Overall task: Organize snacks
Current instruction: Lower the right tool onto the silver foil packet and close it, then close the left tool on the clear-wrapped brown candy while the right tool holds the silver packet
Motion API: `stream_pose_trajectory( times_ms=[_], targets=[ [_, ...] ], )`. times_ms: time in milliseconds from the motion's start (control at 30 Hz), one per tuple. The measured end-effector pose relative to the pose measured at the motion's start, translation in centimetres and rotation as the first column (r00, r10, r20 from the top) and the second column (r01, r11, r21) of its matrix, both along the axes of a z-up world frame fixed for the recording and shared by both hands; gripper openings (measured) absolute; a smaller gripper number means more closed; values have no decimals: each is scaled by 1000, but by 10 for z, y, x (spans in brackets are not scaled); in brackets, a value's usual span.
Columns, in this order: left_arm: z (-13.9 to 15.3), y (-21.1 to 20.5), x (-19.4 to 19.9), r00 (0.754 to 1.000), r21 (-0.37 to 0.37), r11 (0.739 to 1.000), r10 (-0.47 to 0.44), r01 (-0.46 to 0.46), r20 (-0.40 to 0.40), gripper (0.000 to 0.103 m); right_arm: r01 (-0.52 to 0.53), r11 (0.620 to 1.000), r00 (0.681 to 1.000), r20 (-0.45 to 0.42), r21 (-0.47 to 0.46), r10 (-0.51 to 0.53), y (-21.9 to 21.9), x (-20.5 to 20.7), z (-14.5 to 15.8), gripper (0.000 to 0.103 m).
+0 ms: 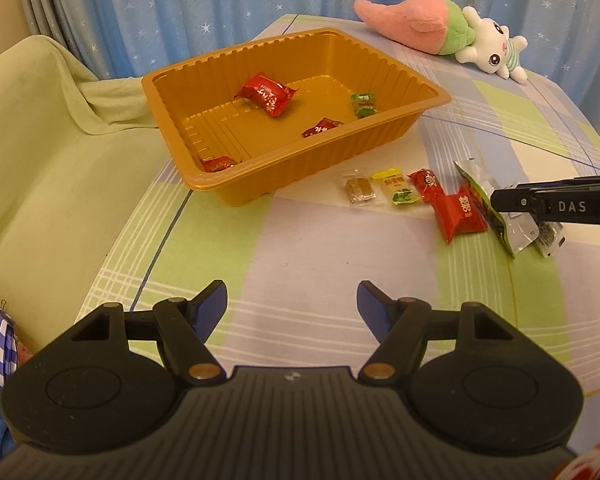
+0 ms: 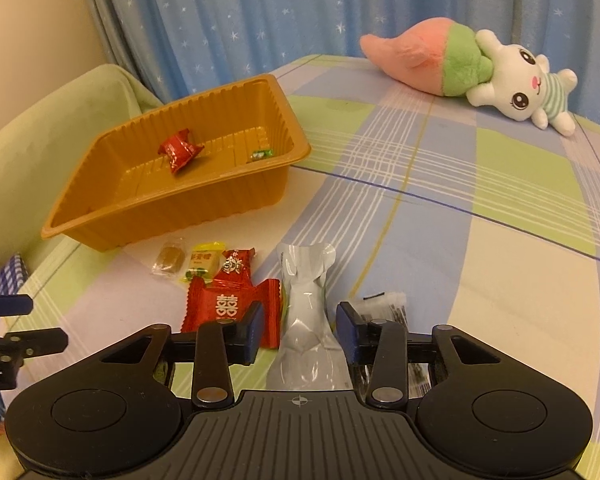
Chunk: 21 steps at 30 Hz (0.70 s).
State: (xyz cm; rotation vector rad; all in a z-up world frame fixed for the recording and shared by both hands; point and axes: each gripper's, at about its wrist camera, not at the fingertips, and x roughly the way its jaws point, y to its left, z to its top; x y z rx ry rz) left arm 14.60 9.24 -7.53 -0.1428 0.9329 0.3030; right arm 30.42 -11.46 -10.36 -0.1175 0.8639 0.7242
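An orange plastic tray (image 1: 404,76) (image 2: 80,226) sits on the checked tablecloth and holds several wrapped snacks, among them a red one (image 1: 266,94) (image 2: 180,150) and a green one (image 1: 364,105) (image 2: 261,154). In front of it lie a brown snack (image 1: 358,190) (image 2: 168,258), a yellow one (image 1: 396,188) (image 2: 202,264), two red packets (image 1: 458,212) (image 2: 230,308) and a silver-and-green pouch (image 1: 496,216) (image 2: 306,300). My right gripper (image 2: 298,330) (image 1: 500,200) is open, its jaws on either side of the pouch. My left gripper (image 1: 292,304) (image 2: 24,320) is open and empty, above bare cloth.
A pink, green and white plush toy (image 1: 456,38) (image 2: 472,72) lies at the table's far right. A small clear packet with dark print (image 2: 396,308) (image 1: 550,234) lies right of the pouch. A green sofa (image 1: 40,168) stands left of the table; blue curtains hang behind.
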Motion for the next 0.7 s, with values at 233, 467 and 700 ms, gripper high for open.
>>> stream_pose_trajectory(
  times_ms=[233, 467, 700],
  targets=[
    [-2, 2, 3, 1000, 0, 1000, 8, -8, -8, 70, -19, 999, 1000, -3, -28, 19, 10, 8, -11, 34],
    [-2, 2, 8, 1000, 3, 1000, 5, -5, -8, 70, -25, 998, 1000, -13, -53, 25, 16, 11, -22, 33],
    [-5, 0, 17, 1000, 2, 1000, -5, 5, -12, 69, -14, 999, 1000, -21, -33, 13, 13, 14, -23, 31]
  ],
)
